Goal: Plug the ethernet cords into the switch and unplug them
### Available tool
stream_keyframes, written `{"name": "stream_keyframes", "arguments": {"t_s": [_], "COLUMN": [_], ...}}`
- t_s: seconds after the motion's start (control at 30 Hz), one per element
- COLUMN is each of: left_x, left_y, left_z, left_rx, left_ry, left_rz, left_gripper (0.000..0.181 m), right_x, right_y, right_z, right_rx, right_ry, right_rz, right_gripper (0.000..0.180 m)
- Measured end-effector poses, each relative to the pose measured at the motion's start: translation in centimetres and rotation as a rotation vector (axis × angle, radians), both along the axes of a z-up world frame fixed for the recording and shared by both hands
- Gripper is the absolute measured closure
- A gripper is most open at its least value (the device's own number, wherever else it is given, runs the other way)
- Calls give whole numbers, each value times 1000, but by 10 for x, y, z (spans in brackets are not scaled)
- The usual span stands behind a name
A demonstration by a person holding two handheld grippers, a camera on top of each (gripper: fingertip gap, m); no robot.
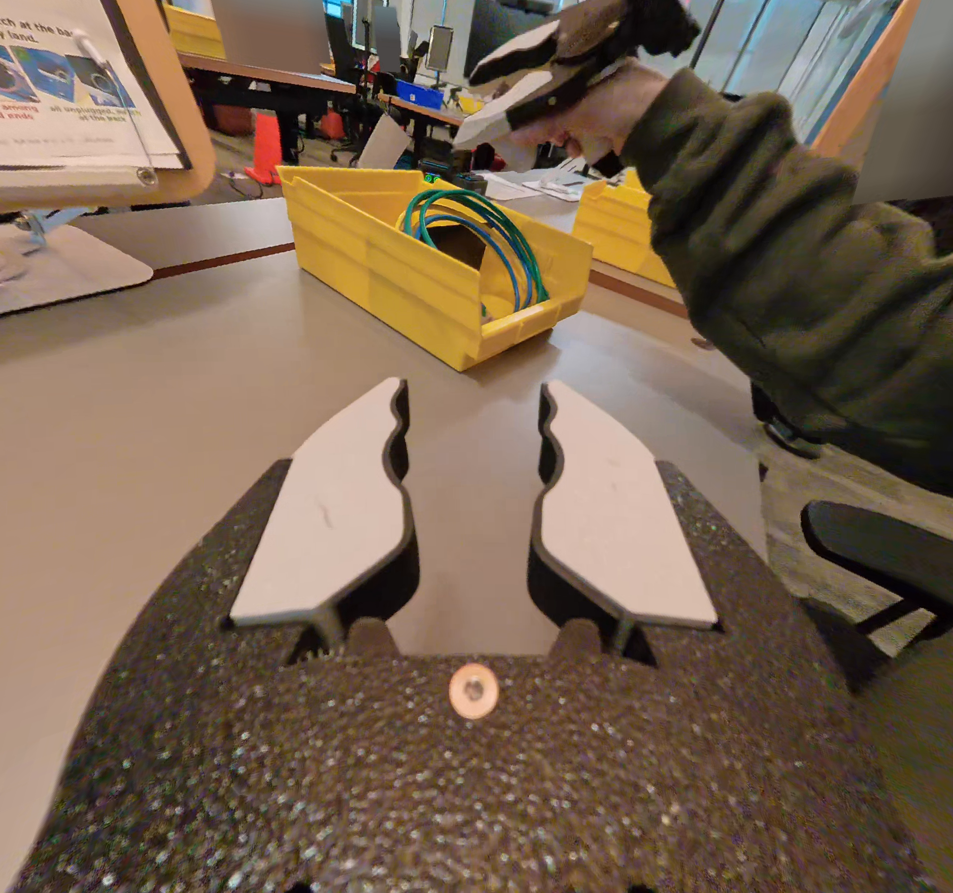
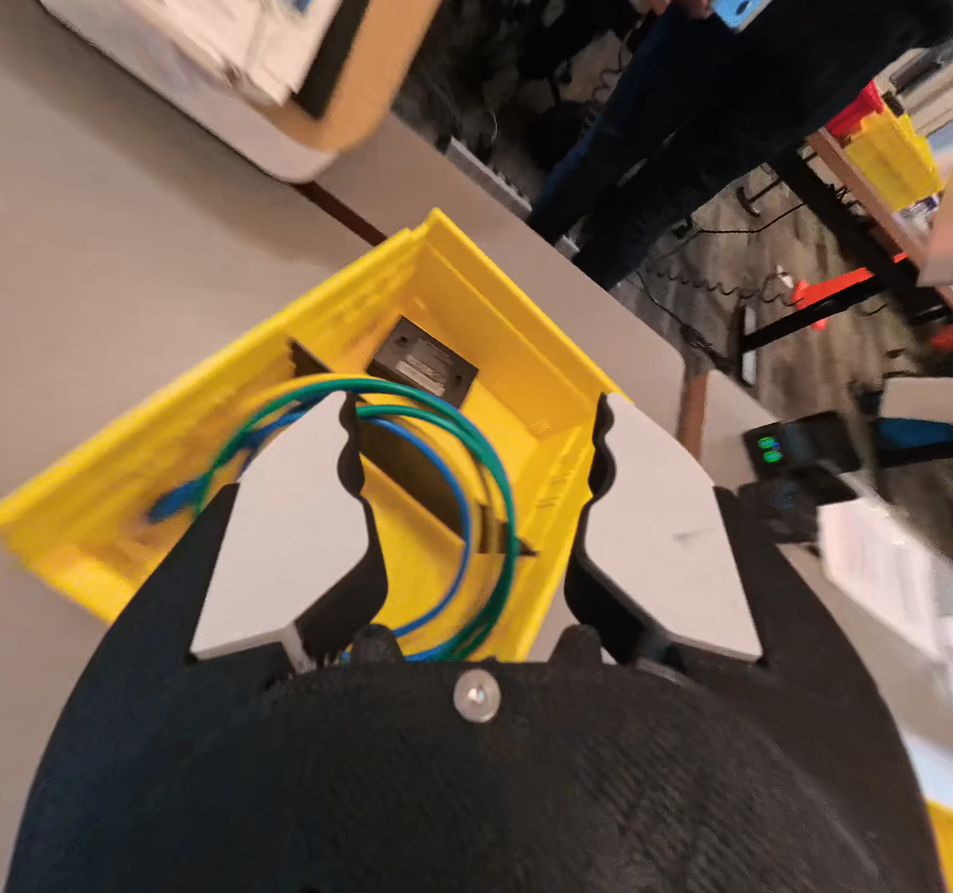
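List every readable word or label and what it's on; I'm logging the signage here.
Sheet, left: printed lines and photo captions, legible, but I don't copy writing.
Switch in the bin: pale label, too blurred to read.
Bin wall: embossed marks, too blurred to read.

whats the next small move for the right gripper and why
Probably lower the open right gripper into the yellow plastic bin toward the looped green and blue cords; it hangs empty above them, and the small black switch shows nothing plugged in.
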State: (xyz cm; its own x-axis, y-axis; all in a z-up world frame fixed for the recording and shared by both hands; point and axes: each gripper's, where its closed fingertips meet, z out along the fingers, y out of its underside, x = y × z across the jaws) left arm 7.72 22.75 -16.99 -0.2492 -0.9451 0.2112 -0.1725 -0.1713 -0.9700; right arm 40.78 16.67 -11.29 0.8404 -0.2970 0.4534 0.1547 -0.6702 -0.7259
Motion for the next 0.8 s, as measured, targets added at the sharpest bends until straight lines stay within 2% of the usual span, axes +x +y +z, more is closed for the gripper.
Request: {"name": "stream_keyframes", "arguments": {"t_s": [0.13, 0.27, 0.33, 0.5, 0.6, 0.8], "left_x": [-3, -7, -11, -23, -34, -61], "left_y": [1, -6, -10, -13, -14, -41], "left_z": [3, 13, 18, 24, 30, 40], "left_rx": [83, 112, 124, 181, 193, 140], "left_ry": [30, 18, 10, 40, 32, 0], "left_rz": [43, 62, 68, 146, 216, 182], "left_gripper": [125, 116, 112, 88, 84, 76], "right_x": [-57, -116, -144, -195, -217, -246], "right_y": [-17, -24, -22, -15, -11, 1], "right_z": [0, -18, -28, -57, -77, -91], "right_rx": [223, 323, 342, 359, 349, 364], "right_ry": [115, 177, 202, 231, 239, 177], "right_rz": [-22, -16, -8, -54, -113, -196], "right_gripper": [83, 72, 69, 60, 53, 55]}}
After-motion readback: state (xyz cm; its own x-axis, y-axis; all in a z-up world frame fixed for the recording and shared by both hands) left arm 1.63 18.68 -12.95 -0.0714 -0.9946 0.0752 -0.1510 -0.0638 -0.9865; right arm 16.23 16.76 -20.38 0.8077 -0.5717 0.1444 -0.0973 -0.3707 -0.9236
